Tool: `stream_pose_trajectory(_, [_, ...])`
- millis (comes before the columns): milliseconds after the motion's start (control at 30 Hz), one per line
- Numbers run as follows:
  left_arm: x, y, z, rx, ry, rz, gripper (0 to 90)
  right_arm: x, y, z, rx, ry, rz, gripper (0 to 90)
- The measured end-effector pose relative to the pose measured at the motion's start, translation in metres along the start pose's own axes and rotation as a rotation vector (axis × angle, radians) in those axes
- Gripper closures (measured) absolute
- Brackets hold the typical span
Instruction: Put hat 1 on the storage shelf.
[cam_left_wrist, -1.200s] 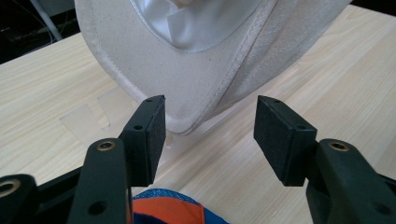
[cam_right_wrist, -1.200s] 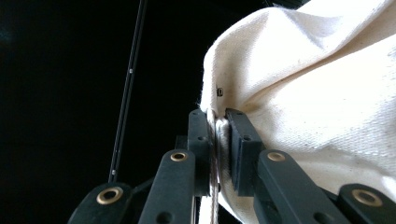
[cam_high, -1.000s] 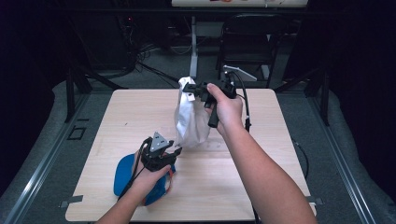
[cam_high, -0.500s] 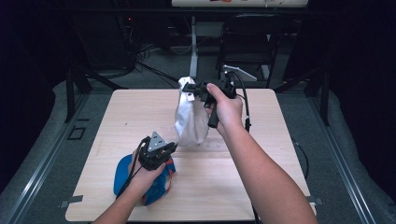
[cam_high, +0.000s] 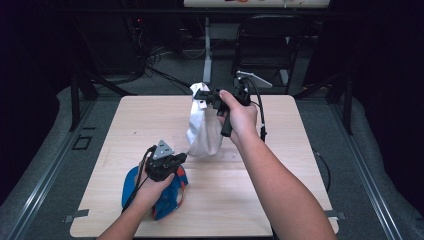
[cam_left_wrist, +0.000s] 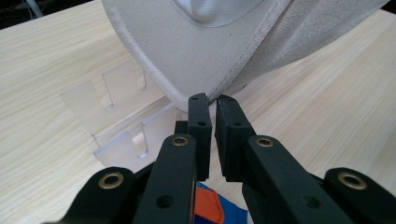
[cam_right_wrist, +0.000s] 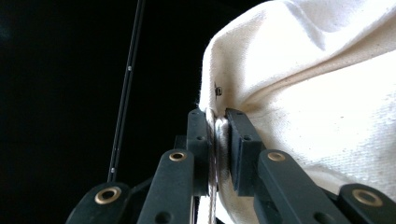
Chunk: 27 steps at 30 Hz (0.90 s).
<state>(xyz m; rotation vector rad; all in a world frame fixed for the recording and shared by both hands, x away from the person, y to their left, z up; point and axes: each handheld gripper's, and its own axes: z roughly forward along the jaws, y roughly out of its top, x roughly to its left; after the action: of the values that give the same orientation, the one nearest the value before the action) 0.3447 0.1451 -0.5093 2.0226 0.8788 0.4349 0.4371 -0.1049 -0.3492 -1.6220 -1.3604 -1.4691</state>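
Left hand-held gripper (cam_high: 181, 158) advanced to cloth bag (cam_high: 204, 132).

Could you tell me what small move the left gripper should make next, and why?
Probably ease the left gripper a touch forward and close on the lower edge of the white cloth bag. The right gripper is shut on the bag's upper edge, holding it up. The left jaws stand just apart right at the bottom hem, without pinching it.

The right black two-jaw gripper (cam_high: 202, 95) is raised, its fingers (cam_right_wrist: 198, 140) clamped together; the left black two-jaw gripper (cam_high: 181, 159) sits low, fingers (cam_left_wrist: 200, 126) nearly closed.
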Motion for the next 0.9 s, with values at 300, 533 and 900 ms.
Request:
stream_pose_trajectory(300, [0.001,0.0,0.0,0.007,0.002,-0.011,86.8,-0.005,0.009,0.006,0.0,-0.004,0.013,80.4])
stream_pose_trajectory(533, [0.001,0.001,-0.005,-0.002,-0.017,0.016,70.2,-0.001,0.011,0.015,0.013,-0.008,0.005,80.2])
stream_pose_trajectory(900, [-0.009,0.017,0.009,0.005,0.04,0.07,54.0,0.003,0.006,0.024,0.036,0.0,-0.006,80.1])
